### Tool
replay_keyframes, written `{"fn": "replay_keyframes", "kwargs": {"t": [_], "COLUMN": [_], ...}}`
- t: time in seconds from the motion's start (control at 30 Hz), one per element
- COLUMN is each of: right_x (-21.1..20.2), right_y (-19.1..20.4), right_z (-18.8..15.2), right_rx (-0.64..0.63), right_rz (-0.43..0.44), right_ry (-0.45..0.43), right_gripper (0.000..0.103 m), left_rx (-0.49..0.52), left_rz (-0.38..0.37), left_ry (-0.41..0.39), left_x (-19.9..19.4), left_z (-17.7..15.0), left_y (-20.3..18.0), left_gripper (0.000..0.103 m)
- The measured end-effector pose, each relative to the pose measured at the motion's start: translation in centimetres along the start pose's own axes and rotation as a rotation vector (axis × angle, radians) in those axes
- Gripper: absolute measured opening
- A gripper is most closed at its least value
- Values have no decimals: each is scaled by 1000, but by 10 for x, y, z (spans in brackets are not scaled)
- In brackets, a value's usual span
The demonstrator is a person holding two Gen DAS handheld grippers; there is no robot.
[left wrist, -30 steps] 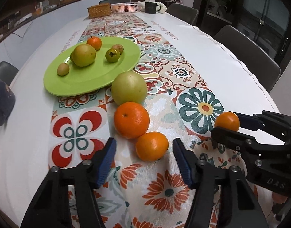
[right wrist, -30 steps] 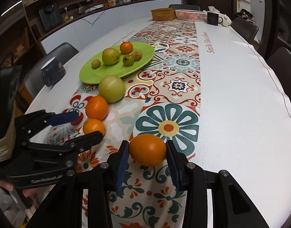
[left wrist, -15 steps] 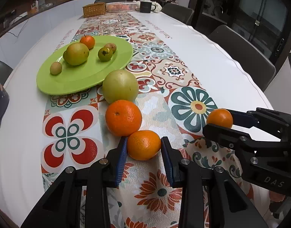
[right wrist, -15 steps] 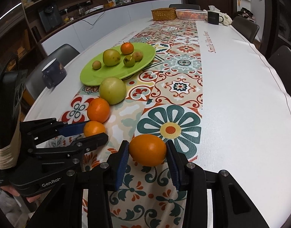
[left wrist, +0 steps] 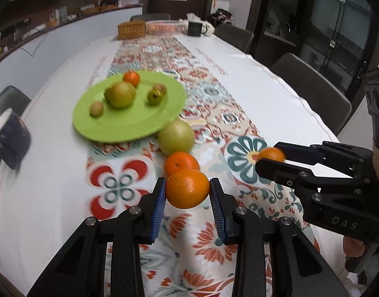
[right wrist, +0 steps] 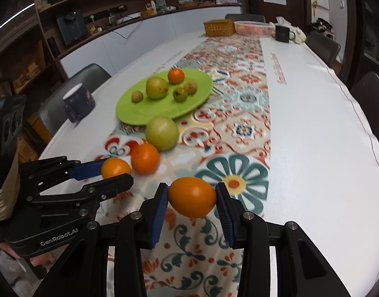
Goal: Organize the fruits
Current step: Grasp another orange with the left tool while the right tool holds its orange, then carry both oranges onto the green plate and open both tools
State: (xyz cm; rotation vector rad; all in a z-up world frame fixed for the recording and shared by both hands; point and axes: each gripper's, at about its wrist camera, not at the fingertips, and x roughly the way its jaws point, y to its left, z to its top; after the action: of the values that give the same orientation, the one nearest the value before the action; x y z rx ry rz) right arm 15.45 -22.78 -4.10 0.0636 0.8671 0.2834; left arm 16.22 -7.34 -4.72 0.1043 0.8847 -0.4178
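Two oranges are up off the cloth at once. The left orange [left wrist: 187, 188] sits squarely between the blue pads of the left gripper [left wrist: 187, 198], pinched at its widest part and poking out ahead of the fingertips. The right orange [right wrist: 192, 196] is clamped the same way in the right gripper [right wrist: 192, 199], pads tight on both flanks. Both look lifted clear of the patterned runner [right wrist: 239, 113], though that is hard to confirm from these angles.

So the carrying step looks to be in hand: both fruits gripped, neither delivered. The likely target is the green plate [left wrist: 140, 126] ahead and to the left, which already holds a pear-like green fruit [left wrist: 121, 94], a small tangerine [left wrist: 131, 78] and three little fruits.

Two pieces are left on the runner: another orange [left wrist: 180, 163] just beyond the left gripper's load, and a big pale green fruit [left wrist: 175, 137] right at the plate's near edge.

Next move, as I judge it: travel forward and left over those two without clipping them, lower onto bare plate, then release gently, since round fruit rolls. A dark mug [left wrist: 10, 139] stands well left.
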Motion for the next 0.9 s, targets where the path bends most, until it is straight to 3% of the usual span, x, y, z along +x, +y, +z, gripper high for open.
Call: {"fn": "replay_keyframes", "kwargs": {"t": [0.2, 0.27, 0.4, 0.5, 0.63, 0.7, 0.8, 0.9], "right_x": [-5, -4, 1, 3, -3, -10, -13, -6], "right_y": [19, 27, 30, 33, 35, 31, 24, 15], "right_z": [27, 37, 45, 37, 20, 11, 3, -2], "right_rx": [-54, -84, -72, -73, -118, -127, -137, -104], "right_rz": [18, 25, 48, 42, -7, -55, -71, -33], "right_ry": [-65, -77, -70, -37, -31, -34, -22, 19], "right_gripper": [38, 28, 28, 46, 50, 64, 65, 65], "left_rx": [-6, -5, -18, -27, -30, -13, 15, 16], "left_rz": [49, 64, 82, 67, 60, 51, 40, 32], "left_ry": [-63, -68, -57, -48, -30, -22, 3, 16], "left_x": [-18, -18, -16, -14, -15, -15, -8, -4], "left_z": [16, 20, 17, 5, -16, -23, -30, -32], "left_y": [22, 28, 38, 36, 25, 18, 6, 1], "left_gripper": [35, 35, 35, 35, 35, 35, 35, 35]}}
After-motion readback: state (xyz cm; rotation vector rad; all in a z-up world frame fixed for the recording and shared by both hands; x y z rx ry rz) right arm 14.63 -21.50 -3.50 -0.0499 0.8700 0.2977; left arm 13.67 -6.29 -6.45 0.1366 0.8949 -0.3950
